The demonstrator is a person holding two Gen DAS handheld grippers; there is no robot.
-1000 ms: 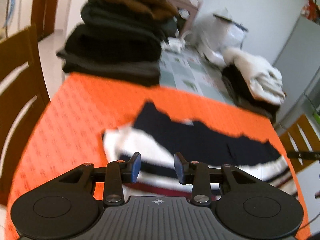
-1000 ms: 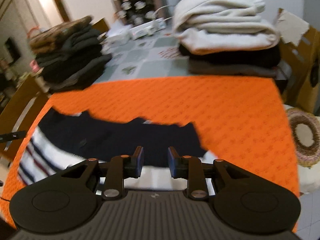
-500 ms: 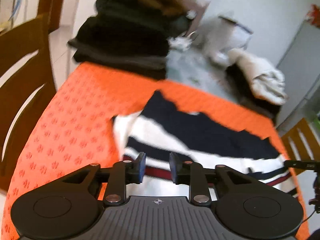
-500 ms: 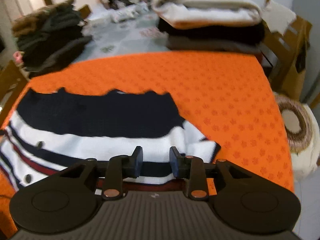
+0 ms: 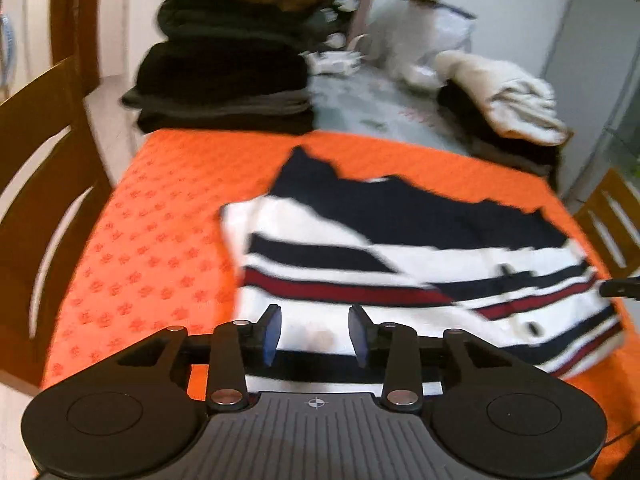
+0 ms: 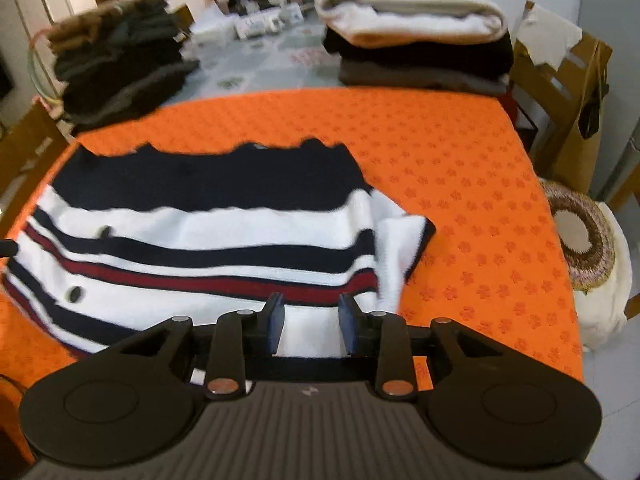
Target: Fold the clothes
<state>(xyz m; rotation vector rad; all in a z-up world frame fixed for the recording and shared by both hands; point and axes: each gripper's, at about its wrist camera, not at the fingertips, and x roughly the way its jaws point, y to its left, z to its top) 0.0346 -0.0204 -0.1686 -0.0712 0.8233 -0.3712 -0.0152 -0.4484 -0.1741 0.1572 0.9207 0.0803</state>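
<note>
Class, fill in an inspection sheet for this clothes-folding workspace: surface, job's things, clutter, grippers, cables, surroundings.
Surface: orange patterned cloth over the near part of the table; grey-green patterned covering behind it.
Job's things: striped sweater in navy, white and red, lying flat on the orange cloth with one end folded over.
Clutter: dark folded pile; cream-topped folded pile; small white items at the far end, too blurred to name.
Grippers: left gripper jaws opening, nothing pinched; right gripper fingers apart, over the sweater's near edge, nothing pinched.
Cables: nothing seen for certain.
Surroundings: wooden chair; woven round mat on a seat.
</note>
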